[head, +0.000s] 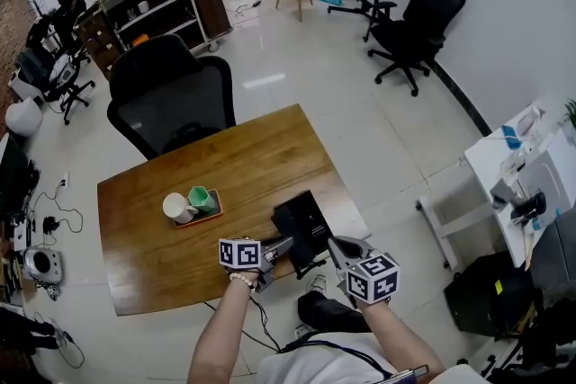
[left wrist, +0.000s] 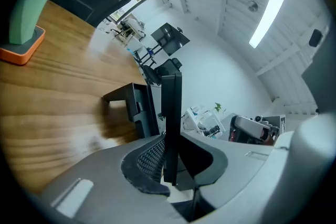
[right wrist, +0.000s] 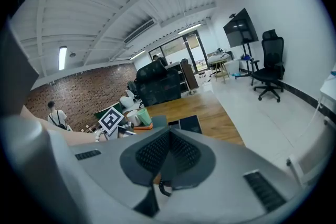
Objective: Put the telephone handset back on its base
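Handset (left wrist: 171,113) is pinched edge-on between the pads (left wrist: 148,157) of the left gripper (left wrist: 170,164), a thin black slab held near its lower end. The right gripper (right wrist: 168,152) has its jaws pressed together on nothing and hangs at the table's near edge, at about 4 o'clock from the base (head: 304,225).

In the left gripper view the base (left wrist: 132,107) sits at about 11 o'clock from the jaws, close by on the wooden table (head: 153,238).

The handset's long axis runs from 6 to 12 o'clock, along the jaws, with its free end pointing away and its narrow edge towards the camera.

To seat it well, I would roll it face-down, line its length up with the cradle, lower it flat and only then let go.
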`<state>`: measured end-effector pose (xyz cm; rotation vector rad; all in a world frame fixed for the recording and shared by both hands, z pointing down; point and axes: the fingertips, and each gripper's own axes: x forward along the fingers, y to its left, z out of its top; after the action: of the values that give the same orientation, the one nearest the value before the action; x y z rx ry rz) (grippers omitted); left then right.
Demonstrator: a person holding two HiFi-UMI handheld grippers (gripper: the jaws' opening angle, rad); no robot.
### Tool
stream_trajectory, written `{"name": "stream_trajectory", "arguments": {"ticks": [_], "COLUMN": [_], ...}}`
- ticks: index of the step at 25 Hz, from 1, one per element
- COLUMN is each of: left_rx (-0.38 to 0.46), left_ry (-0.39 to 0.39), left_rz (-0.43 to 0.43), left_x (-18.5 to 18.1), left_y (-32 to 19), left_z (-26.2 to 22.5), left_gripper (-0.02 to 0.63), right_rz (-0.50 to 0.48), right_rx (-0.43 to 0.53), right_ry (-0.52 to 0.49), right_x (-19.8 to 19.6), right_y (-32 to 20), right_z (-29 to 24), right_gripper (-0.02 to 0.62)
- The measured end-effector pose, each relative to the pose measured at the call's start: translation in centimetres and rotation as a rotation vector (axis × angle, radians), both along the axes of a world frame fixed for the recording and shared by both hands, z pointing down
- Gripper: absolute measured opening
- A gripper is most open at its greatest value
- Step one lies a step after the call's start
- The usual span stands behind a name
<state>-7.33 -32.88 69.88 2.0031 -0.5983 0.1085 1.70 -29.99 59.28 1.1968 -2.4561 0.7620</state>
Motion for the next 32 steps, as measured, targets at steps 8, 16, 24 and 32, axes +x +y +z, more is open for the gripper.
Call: {"name": "stream_trajectory", "arguments": {"ticks": [8, 16, 24, 32], "left_rx": [-0.044, -0.066, -0.100, -0.118], "left_ry": [0.052, 0.114, 0.170, 0.174], "left_rz": [0.037, 0.078, 0.088, 0.088], "left_x": [0.1, 1.0, 1.2, 0.8], "left_y": [-1.5, -1.8, -2.4, -2.3], "left_z": [1.6, 2.3, 2.9, 3.9], "left_gripper": [0.072, 0.071, 0.071, 0.072], "right_rz": [0.007, 0.014, 0.011, 0.012], "right_rx": [-0.042, -0.064, -0.084, -0.097], "right_ry": [-0.005, 0.002, -0.003, 0.003], "right_x": [-0.3, 0.3, 0.8, 1.8], "right_y": [-0.9, -2.1, -2.7, -2.8], "right_z": [1.5, 2.1, 3.0, 3.6], "right_gripper": [0.003, 0.003, 0.003, 0.003]}}
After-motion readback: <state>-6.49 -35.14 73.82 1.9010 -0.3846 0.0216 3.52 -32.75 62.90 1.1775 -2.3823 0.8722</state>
